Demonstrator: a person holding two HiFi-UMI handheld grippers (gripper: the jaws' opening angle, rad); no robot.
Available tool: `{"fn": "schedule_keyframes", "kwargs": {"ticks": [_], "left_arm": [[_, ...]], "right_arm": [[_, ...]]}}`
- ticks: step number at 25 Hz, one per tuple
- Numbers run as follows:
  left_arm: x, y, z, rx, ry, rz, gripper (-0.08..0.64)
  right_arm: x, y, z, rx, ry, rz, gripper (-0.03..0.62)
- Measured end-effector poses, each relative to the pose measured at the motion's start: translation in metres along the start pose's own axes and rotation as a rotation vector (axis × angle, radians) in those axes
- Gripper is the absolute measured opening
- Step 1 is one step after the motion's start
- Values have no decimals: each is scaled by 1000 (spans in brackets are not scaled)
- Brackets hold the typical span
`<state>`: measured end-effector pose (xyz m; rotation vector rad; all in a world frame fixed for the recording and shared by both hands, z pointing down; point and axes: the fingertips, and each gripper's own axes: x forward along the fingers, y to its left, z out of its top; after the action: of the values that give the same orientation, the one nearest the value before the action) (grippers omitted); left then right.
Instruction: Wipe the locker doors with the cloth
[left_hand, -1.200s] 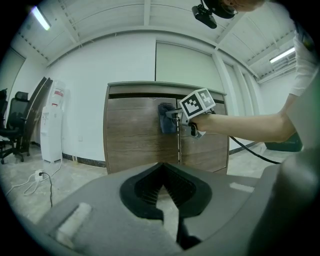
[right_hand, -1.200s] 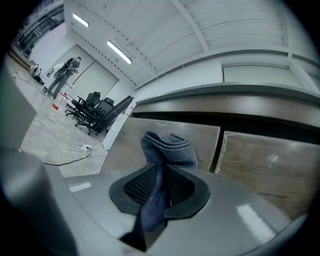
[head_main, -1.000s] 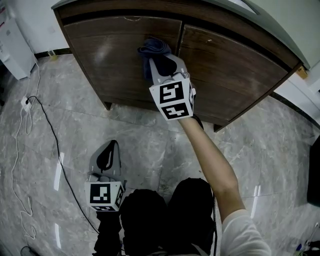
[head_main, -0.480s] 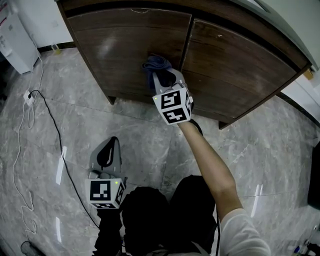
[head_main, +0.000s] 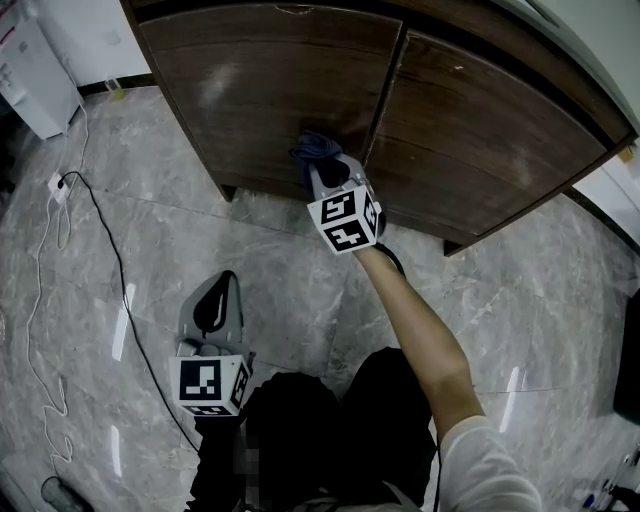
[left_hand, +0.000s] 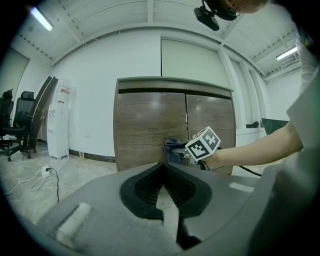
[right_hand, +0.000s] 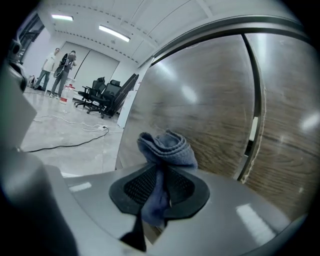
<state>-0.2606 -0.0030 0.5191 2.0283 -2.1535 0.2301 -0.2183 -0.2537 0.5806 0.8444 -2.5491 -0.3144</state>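
Blue cloth (head_main: 313, 150) sits bunched against the lower part of the left locker door (head_main: 260, 90), just beside the seam with the right locker door (head_main: 480, 130). The fingers (right_hand: 136, 186) of the right gripper (head_main: 322, 168) pinch the cloth and have just closed a little tighter on it. In the right gripper view its folded wad stands up beyond the fingertips against the brown wood-grain panel, and a tail of fabric hangs back between the pads. A bare forearm (head_main: 420, 330) reaches from the person at the bottom of the head view up to that gripper. The left gripper (head_main: 222, 292) is held low, well apart from the locker, over the grey marbled floor (head_main: 500, 300). Its fingers (left_hand: 144, 187) are pressed together at the tips with nothing between them. A black cable (head_main: 105, 265) trails across the floor at left, and a white appliance (head_main: 35, 85) stands near the locker's left side.
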Motion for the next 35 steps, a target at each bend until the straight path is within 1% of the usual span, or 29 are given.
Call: {"fn": "schedule_keyframes", "kwargs": {"ticks": [7,14,21,23,26,35], "left_arm": [[0,6,-3,-3,7,5,3],[0,14,-6,-3,18,16,3],[-2,21,-9,-6,23,21,3],[-2,22,-9,-7,23,22,3],[-2,22,-8,-7,24,20,3],[-2,25,2,-1,12,32,3]], "right_arm": [[16,19,-27,8,57,31,58],[35,40,-67,14,137,69,57],[42,47,-75,17,161,72,55],[41,47,-70,11,157,71,55],[37,42,-54,4,124,59,55],[23,23,21,-19,-6,25,54]]}}
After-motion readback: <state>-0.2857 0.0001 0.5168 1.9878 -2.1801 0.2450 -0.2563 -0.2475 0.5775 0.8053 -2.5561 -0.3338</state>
